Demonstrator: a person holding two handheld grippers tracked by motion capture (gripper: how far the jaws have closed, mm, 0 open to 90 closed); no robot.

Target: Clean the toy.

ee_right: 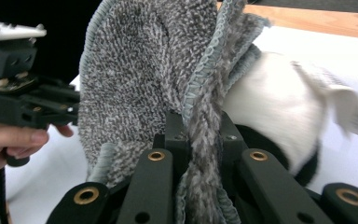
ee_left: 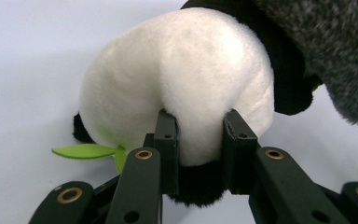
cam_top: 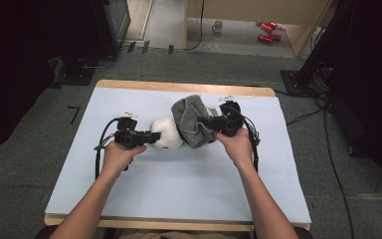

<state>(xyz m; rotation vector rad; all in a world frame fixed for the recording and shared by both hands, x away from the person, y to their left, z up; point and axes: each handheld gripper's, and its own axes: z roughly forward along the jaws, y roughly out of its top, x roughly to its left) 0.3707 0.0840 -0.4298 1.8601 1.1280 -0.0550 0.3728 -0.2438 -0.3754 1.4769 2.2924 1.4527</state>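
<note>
Grey carpet surrounds a wooden table (cam_top: 129,84) covered by a pale blue sheet (cam_top: 179,184), and on this sheet, a little behind the middle, lies a white plush toy (cam_top: 166,132) with black parts and a small green leaf (ee_left: 86,150). Over one end of the toy hangs a grey towel (cam_top: 191,119) made of rough loop fabric with a stitched border. The left gripper (cam_top: 151,137) is clenched on the white body of the toy; in the left gripper view its two black jaws press into the soft fur from both sides. The right gripper (cam_top: 211,124) is clamped on a folded edge of the towel, which stands bunched between its jaws in the right gripper view. I judge that the work now is to move the towel over the toy while the other gripper holds the toy in place, but whether it is being put on or pulled off I cannot tell. To do this well, the left gripper should keep its firm pinch and stay low, so the toy does not roll or lift. The right gripper should pull the towel slowly along the body, not upward with force, because the loops may catch on the fur and drag the toy.
</note>
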